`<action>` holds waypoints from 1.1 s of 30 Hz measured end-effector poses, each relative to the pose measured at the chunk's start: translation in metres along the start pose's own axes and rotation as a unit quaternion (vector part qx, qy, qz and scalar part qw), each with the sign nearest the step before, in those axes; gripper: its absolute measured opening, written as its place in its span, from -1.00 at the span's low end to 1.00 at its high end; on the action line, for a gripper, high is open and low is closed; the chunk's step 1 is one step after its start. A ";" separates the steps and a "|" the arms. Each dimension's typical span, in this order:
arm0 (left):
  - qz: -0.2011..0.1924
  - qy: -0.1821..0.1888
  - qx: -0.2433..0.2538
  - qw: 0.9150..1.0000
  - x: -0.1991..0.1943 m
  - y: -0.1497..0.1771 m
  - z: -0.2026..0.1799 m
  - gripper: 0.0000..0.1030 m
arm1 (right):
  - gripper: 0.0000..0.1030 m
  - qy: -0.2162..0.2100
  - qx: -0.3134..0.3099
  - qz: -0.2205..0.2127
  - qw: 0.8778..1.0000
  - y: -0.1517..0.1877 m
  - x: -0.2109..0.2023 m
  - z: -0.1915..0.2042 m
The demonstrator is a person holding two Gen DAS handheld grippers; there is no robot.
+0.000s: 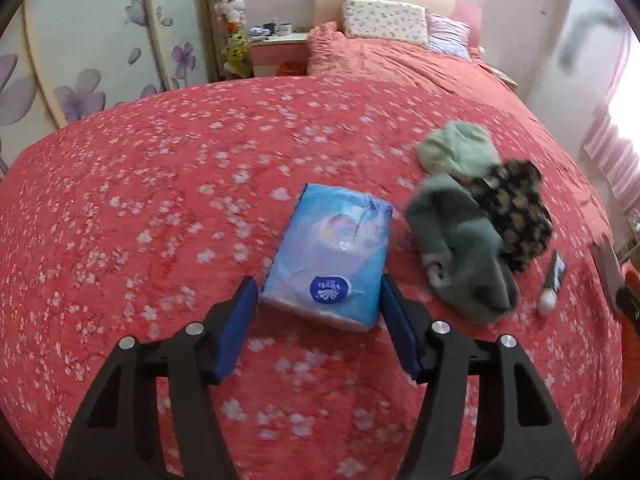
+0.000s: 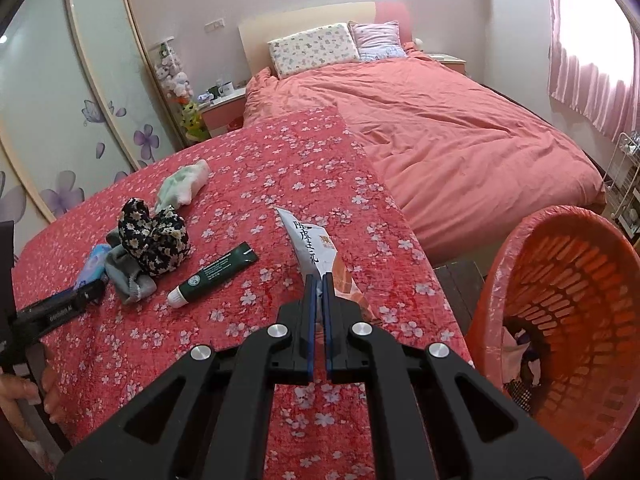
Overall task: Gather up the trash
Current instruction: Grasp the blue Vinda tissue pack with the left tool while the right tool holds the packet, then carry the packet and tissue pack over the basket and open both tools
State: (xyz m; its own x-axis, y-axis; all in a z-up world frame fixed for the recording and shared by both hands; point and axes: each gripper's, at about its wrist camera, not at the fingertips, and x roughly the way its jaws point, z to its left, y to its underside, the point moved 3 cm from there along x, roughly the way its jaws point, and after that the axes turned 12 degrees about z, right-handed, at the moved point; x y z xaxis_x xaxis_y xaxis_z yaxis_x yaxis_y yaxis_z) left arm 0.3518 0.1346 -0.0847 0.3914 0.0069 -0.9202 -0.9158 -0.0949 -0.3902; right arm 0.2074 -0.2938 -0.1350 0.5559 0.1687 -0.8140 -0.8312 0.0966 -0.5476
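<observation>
My left gripper (image 1: 318,286) is open, its blue pads on either side of the near end of a blue tissue pack (image 1: 330,256) lying on the red floral cloth. My right gripper (image 2: 319,278) is shut on a white and orange wrapper (image 2: 316,254) with printed characters, held above the cloth. An orange slatted trash basket (image 2: 568,320) with a plastic liner stands low on the right, with some trash inside. A dark green tube (image 2: 218,274) with a white cap lies on the cloth; it also shows in the left wrist view (image 1: 554,280).
A pile of cloths lies by the tissue pack: a grey-green sock (image 1: 464,248), a black floral piece (image 1: 516,216) and a pale green one (image 1: 456,148). The bed with a pink duvet (image 2: 460,140) and pillows (image 2: 312,48) lies beyond. A wardrobe (image 2: 60,120) stands left.
</observation>
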 end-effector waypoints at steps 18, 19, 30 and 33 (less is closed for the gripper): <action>-0.045 0.002 0.017 0.999 -0.026 -0.005 0.006 -0.02 | -0.93 -0.024 0.009 -0.026 0.999 0.006 -0.027 -0.006; -0.051 0.007 0.018 0.999 -0.034 -0.004 0.004 -0.02 | -0.93 -0.026 0.009 -0.031 0.999 0.007 -0.031 -0.008; -0.100 0.074 0.088 0.988 -0.114 0.030 -0.069 -0.02 | -0.93 -0.035 0.042 -0.100 0.993 0.020 -0.089 -0.036; -0.104 0.098 0.112 0.983 -0.126 0.040 -0.100 -0.02 | -0.93 -0.026 0.052 -0.121 0.991 0.025 -0.105 -0.047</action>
State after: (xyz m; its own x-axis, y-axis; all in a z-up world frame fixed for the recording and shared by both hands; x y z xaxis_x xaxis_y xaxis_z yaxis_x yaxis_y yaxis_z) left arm 0.2753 0.0301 0.0189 0.5613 -0.1907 -0.8054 -0.8028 0.1111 -0.5858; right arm 0.1285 -0.3556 -0.0721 0.7405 0.1788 -0.6478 -0.6713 0.2414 -0.7007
